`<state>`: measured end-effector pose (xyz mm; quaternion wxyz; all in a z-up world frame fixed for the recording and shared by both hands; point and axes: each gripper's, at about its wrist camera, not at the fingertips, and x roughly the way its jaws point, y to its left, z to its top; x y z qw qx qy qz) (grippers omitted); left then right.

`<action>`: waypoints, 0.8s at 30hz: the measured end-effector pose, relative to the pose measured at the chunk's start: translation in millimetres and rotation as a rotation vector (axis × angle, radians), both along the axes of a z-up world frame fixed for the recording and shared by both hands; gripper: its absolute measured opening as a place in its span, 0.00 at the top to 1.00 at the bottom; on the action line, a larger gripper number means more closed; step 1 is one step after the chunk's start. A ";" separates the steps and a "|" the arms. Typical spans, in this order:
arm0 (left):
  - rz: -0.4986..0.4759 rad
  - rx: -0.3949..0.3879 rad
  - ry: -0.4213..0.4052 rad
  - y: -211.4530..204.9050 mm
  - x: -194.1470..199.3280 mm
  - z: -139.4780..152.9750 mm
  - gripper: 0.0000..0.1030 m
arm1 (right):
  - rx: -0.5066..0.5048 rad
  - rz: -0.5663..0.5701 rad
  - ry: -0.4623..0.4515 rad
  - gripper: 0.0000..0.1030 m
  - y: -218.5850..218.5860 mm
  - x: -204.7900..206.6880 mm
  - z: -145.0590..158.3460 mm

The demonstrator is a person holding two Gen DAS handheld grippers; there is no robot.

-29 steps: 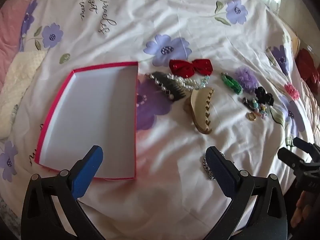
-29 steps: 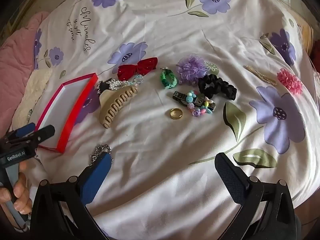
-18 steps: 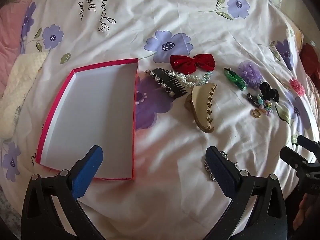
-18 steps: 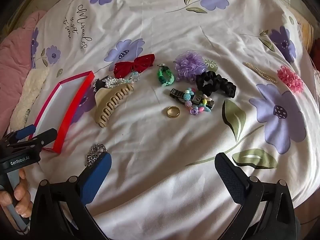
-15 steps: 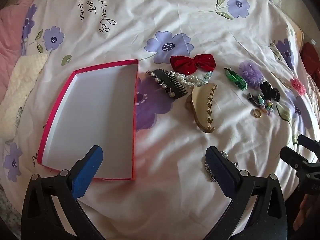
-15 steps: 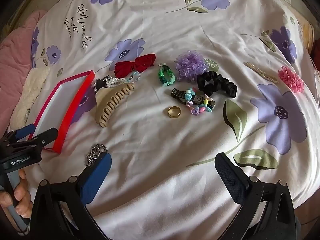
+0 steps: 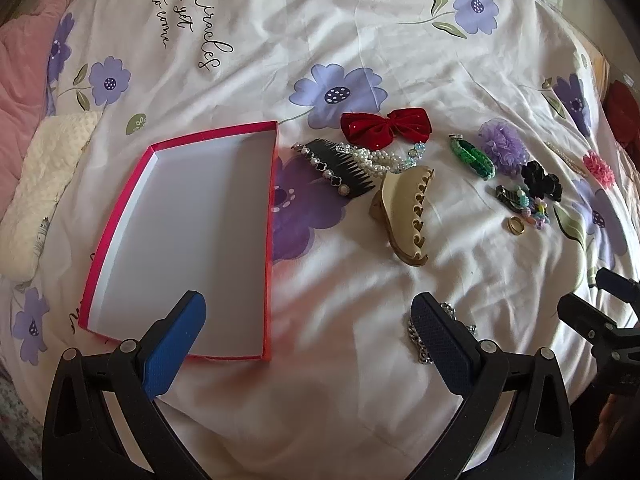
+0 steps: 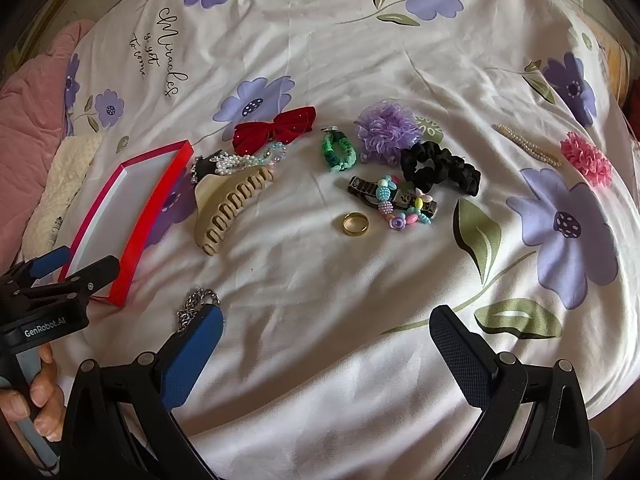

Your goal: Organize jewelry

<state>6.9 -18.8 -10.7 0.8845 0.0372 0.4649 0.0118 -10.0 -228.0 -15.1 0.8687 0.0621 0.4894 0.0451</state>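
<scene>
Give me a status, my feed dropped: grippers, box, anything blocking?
Left gripper open, right gripper open, both empty. Box empty; jewelry all on the bedspread. Chain nearest. Nothing blocking.

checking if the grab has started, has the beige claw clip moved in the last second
No. The beige claw clip lies by the pearl bracelet and red box as before; only the camera view shifted.

My left gripper [image 7: 306,326] and right gripper [image 8: 326,332] each pair one blue pad with one black pad on black frames. The bedspread [image 8: 320,60] is white, printed with purple flowers, green leaves and black script. The box [image 7: 272,184] is red outside, white inside. Beside it lie a red bow [image 8: 274,128], beige claw clip [image 8: 230,204], green bracelet [image 8: 338,152], lilac flower [image 8: 386,128], black scrunchie [image 8: 440,166], gold ring [image 8: 355,223], silver chain [image 8: 196,306] and pink flower [image 8: 586,158].
</scene>
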 end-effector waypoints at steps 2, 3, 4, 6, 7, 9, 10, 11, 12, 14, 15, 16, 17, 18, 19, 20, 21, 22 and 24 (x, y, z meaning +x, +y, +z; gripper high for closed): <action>0.000 0.001 0.000 0.1 0.1 0.2 0.00 | -0.001 0.001 -0.002 0.00 0.7 -0.2 1.5; -0.001 0.000 0.001 0.3 0.1 0.1 0.00 | -0.001 0.001 -0.004 0.00 0.8 -0.3 1.9; 0.000 -0.002 0.001 0.4 -0.1 0.2 0.00 | -0.001 0.000 -0.004 0.00 0.6 -0.1 2.5; -0.002 0.001 -0.002 -0.5 -0.1 -0.1 0.00 | -0.002 -0.002 -0.004 0.00 0.0 0.0 2.8; -0.001 0.004 -0.002 -0.9 -0.2 -0.4 0.00 | 0.000 -0.002 -0.004 0.00 -0.3 0.3 3.2; 0.000 0.002 0.000 -1.1 0.4 -0.4 0.00 | 0.001 -0.002 -0.002 0.00 -0.6 -0.2 2.6; 0.000 0.000 0.002 -1.1 0.4 -0.5 0.00 | 0.001 -0.001 -0.001 0.00 -0.8 0.5 2.9; -0.001 0.001 0.001 -1.8 0.6 -0.9 0.00 | 0.000 -0.001 0.000 0.00 -0.9 0.6 3.0; -0.002 0.002 0.001 -2.0 0.6 -1.1 0.00 | 0.001 -0.001 0.000 0.00 -1.0 0.4 2.7; -0.004 0.005 0.001 -3.3 0.4 -1.4 0.00 | 0.004 -0.001 0.002 0.00 -1.4 1.2 3.5; -0.004 0.004 0.001 -3.5 0.7 -1.4 0.00 | 0.004 0.000 0.001 0.00 -1.4 1.1 3.5; -0.005 0.004 0.001 -4.0 0.8 -1.5 0.00 | 0.004 0.000 0.001 0.00 -1.6 1.4 3.3; -0.006 0.003 0.001 -4.4 0.8 -1.7 0.00 | 0.004 0.000 0.001 0.00 -1.8 1.4 3.3; -0.007 0.004 0.001 -4.8 0.9 -1.9 0.00 | 0.004 0.000 0.002 0.00 -1.6 1.4 3.2; -0.007 0.005 0.002 -5.2 1.1 -2.1 0.00 | 0.005 0.000 0.002 0.00 -1.6 1.4 3.1; -0.007 0.004 0.002 -5.1 0.9 -1.9 0.00 | 0.006 0.000 0.002 0.00 -1.7 1.3 3.0; -0.007 0.003 0.001 -5.2 0.8 -1.9 0.00 | 0.006 0.000 0.003 0.00 -1.5 1.3 3.0; -0.006 0.003 0.002 -5.3 0.9 -2.0 0.00 | 0.006 0.000 0.003 0.00 -1.6 1.5 2.9; -0.007 0.004 0.002 -5.4 0.8 -2.0 0.00 | 0.006 0.001 0.002 0.00 -1.7 1.1 3.2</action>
